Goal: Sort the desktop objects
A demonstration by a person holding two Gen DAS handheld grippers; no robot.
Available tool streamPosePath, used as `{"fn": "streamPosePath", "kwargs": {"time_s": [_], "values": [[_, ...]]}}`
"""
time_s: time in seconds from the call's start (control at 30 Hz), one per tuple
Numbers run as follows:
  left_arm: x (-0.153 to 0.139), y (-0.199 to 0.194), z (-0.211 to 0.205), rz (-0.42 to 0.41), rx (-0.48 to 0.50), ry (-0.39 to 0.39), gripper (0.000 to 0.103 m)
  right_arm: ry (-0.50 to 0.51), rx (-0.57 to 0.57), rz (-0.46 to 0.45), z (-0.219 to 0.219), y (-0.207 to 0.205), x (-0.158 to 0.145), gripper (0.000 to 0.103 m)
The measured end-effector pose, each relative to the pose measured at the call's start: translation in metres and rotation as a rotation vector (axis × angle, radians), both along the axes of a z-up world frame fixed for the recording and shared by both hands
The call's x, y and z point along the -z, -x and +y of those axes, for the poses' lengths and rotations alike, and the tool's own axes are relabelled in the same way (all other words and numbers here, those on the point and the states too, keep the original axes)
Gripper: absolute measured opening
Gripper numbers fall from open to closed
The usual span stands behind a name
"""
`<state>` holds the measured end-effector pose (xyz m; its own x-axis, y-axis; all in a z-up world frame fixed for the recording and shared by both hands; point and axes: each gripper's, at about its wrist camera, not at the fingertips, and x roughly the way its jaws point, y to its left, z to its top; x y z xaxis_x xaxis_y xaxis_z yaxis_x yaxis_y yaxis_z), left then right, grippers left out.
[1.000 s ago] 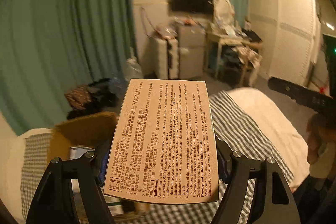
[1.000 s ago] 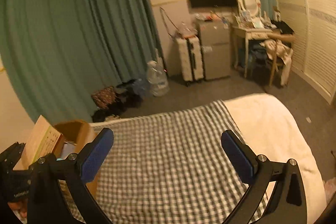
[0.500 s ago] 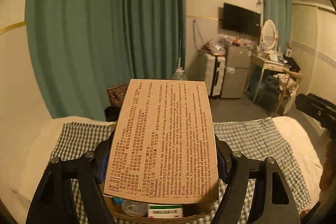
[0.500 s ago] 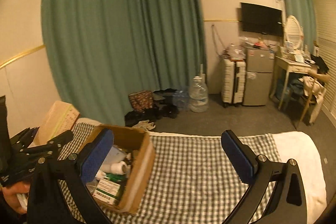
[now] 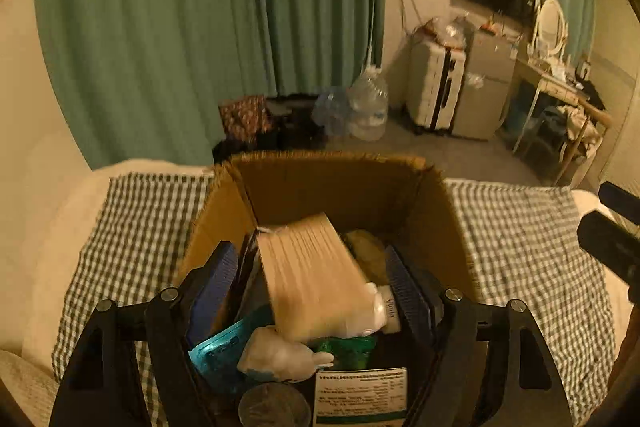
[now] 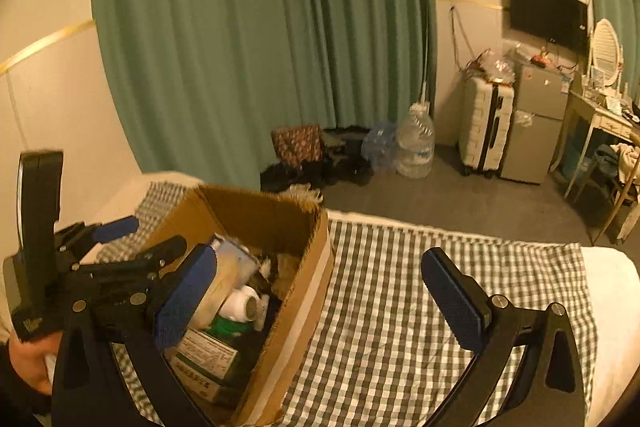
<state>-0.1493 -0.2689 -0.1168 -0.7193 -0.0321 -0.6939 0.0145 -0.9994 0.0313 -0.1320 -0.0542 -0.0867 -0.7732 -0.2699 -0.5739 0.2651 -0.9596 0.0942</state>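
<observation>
The left tool hangs over the open cardboard box on the bed's checked blanket, its jaws opening, blue pads standing clear on either side of the tan printed carton — blurred, tilted, and lying among the box's contents with no pad touching it. Around the carton lie a blue blister pack, a white bottle and a labelled medicine box. Further right, the right tool hovers with its jaws wide apart and nothing between them — one finger over the box, the other over the blanket.
</observation>
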Motion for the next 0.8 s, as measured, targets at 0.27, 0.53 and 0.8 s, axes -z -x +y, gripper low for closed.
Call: {"fn": "streamPosePath", "kwargs": {"time_s": [0.27,0.53,0.8], "values": [[0.005,0.001,0.014,-0.011,0.021,0.038,0.086,0.047,0.027,-0.095,0.014,0.019,0.036,0.103],[-0.060,-0.033,0.047,0.112,0.035,0.020,0.103,0.060,0.077,-0.024,0.059,-0.012,-0.011,0.103],[-0.144,-0.090,0.116,0.239,0.109,0.009,0.103,0.011,0.139,0.100,0.109,-0.076,-0.086,0.103]]}}
